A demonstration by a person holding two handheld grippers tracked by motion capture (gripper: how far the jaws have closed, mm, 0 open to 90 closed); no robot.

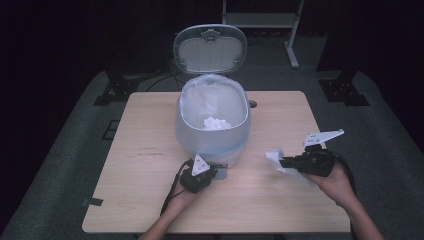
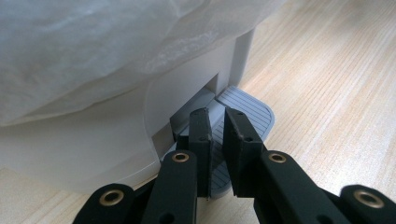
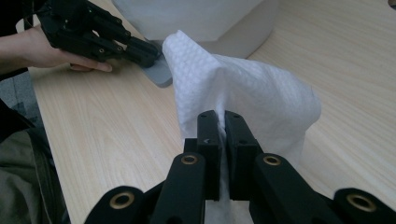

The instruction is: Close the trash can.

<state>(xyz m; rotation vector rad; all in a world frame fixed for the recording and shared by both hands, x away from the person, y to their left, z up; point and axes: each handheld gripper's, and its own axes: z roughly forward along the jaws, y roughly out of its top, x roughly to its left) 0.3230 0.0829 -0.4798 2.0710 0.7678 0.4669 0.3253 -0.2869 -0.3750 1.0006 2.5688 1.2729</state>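
Note:
A pale grey pedal bin (image 1: 212, 135) stands mid-table with its lid (image 1: 210, 49) swung up. A thin plastic liner (image 2: 93, 46) covers its rim, and crumpled white paper (image 1: 217, 123) lies inside. My left gripper (image 1: 214, 173) (image 2: 217, 114) is shut and rests its jaw tips on the bin's grey ribbed foot pedal (image 2: 252, 109) at the front base. To the right of the bin, my right gripper (image 1: 283, 161) (image 3: 217, 116) is shut on a white paper towel (image 3: 243, 88) (image 1: 275, 156), held above the table and pointing toward the bin.
The light wooden table (image 1: 140, 165) has bare surface left and right of the bin. The right gripper view shows the person's hand with the left gripper (image 3: 149, 51) at the pedal (image 3: 161, 72). Dark floor and a white stand (image 1: 292, 50) lie behind.

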